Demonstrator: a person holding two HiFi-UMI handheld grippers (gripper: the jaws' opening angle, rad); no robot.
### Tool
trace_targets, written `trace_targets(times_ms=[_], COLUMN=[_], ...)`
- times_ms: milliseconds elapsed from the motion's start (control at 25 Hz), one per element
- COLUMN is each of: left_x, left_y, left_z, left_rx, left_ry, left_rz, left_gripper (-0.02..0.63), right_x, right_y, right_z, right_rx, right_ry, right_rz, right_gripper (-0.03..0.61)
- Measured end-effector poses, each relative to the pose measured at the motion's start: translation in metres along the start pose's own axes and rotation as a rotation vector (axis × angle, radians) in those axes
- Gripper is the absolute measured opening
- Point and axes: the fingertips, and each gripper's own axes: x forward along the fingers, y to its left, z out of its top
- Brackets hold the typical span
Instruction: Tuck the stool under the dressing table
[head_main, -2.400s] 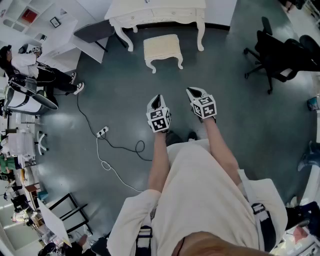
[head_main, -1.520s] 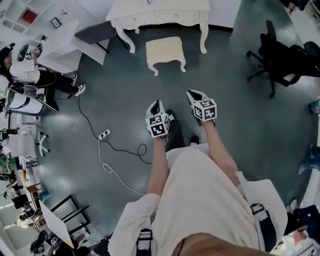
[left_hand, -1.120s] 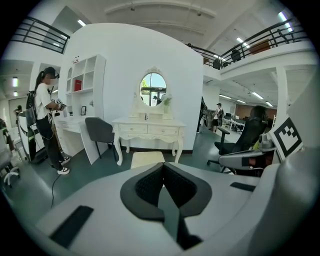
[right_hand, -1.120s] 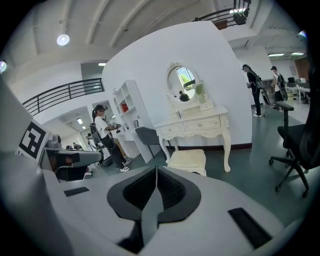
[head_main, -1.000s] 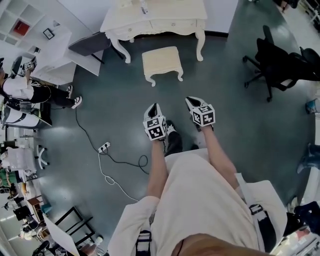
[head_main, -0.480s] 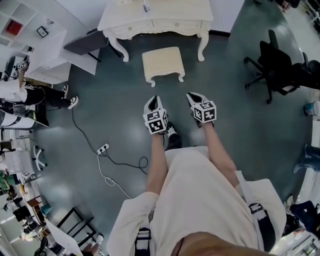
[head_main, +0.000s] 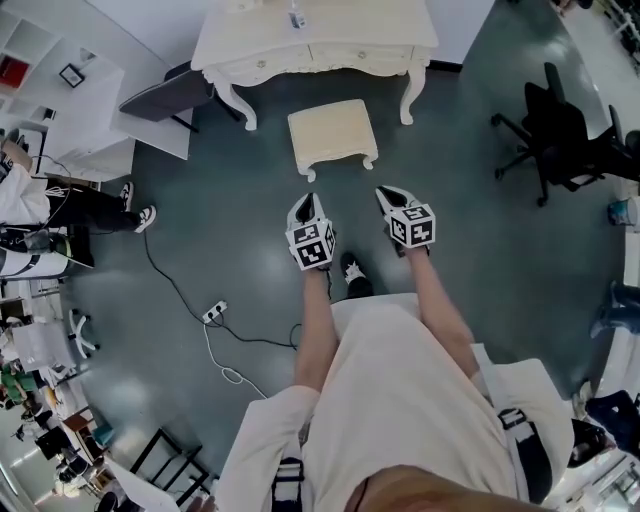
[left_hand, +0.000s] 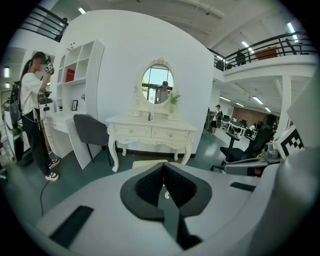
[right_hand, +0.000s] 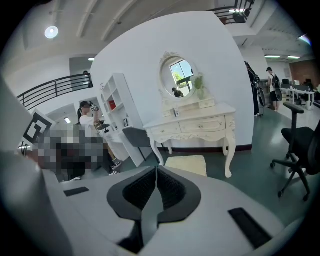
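We judge the cream cushioned wooden stool (head_main: 333, 137) rigid and light; push its near seat edge. Left gripper (head_main: 309, 204) and right gripper (head_main: 390, 195): fingers pressed together, empty.

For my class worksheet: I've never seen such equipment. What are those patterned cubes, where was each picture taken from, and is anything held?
There is no robot: a person holds a two-jawed tool in each hand, the left gripper and the right gripper. The patterned cubes belong to those tools. One picture comes from a camera on the person's head, looking down; the other two from cameras riding on each gripper, looking along its jaws. On the floor ahead stands a cream stool, in front of a white dressing table, not tucked under it. Both pairs of jaws are shut and hold nothing.
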Motion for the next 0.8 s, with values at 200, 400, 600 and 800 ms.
trace_targets(times_ms=[200, 400, 600, 800], left_x=[0.023, 0.041, 0.058, 0.076], left_y=[0.023, 0.029, 0.026, 0.033], left_z=[0.007, 0.015, 0.022, 0.032], left_rx=[0.005, -0.007, -0.001, -0.020], left_ry=[0.011, 0.023, 0.026, 0.021], left_rz=[-0.028, -0.048, -0.070, -0.056], left_gripper=[0.015, 0.015, 0.015, 0.015], right_x=[0.026, 0.036, 0.039, 0.049], right_y=[0.000, -0.007, -0.023, -0.033], right_z=[0.007, 0.016, 0.023, 0.035], right_rx=[0.022, 0.029, 0.046, 0.022], right_ry=[-0.005, -0.003, -0.016, -0.011], right_rz=[-0.041, -0.055, -0.082, -0.079], right_gripper=[0.046, 0.046, 0.046, 0.046])
